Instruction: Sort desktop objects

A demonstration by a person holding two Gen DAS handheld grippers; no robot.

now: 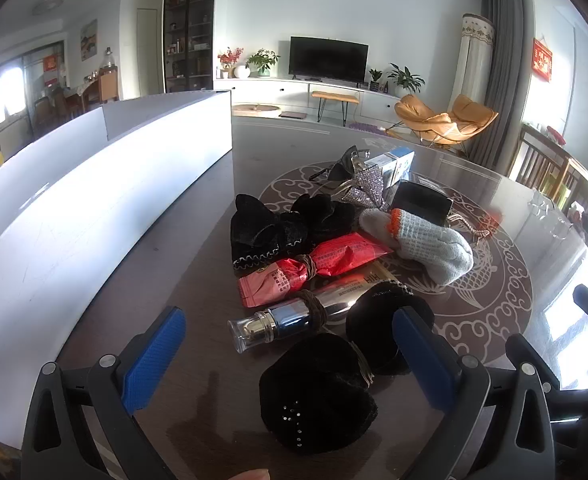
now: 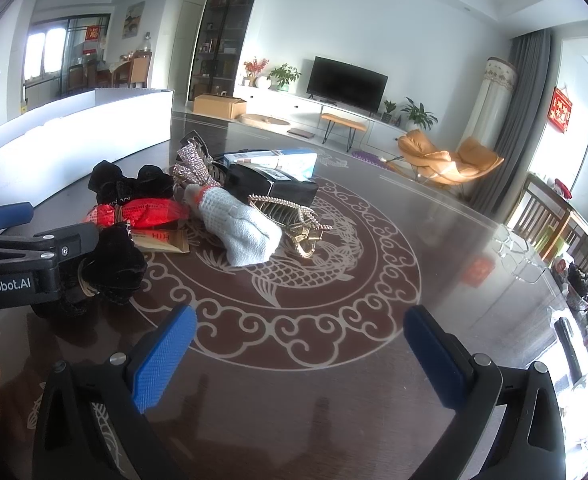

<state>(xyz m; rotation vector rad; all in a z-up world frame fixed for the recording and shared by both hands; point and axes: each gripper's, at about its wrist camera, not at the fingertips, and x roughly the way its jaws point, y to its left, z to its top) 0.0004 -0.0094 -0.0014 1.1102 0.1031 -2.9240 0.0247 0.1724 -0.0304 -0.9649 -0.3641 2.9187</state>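
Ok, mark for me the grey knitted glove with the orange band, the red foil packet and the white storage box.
Grey knitted glove (image 2: 242, 227): right wrist view, palm.
Red foil packet (image 1: 336, 257): left wrist view, upper half.
White storage box (image 1: 93, 200): left wrist view, side wall.

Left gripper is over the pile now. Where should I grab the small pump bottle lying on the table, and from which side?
Judging by its pose, grip the pump bottle across its dark blue middle, coming from above. It lies on its side, clear cap toward the white box, and the open left gripper already straddles that area.
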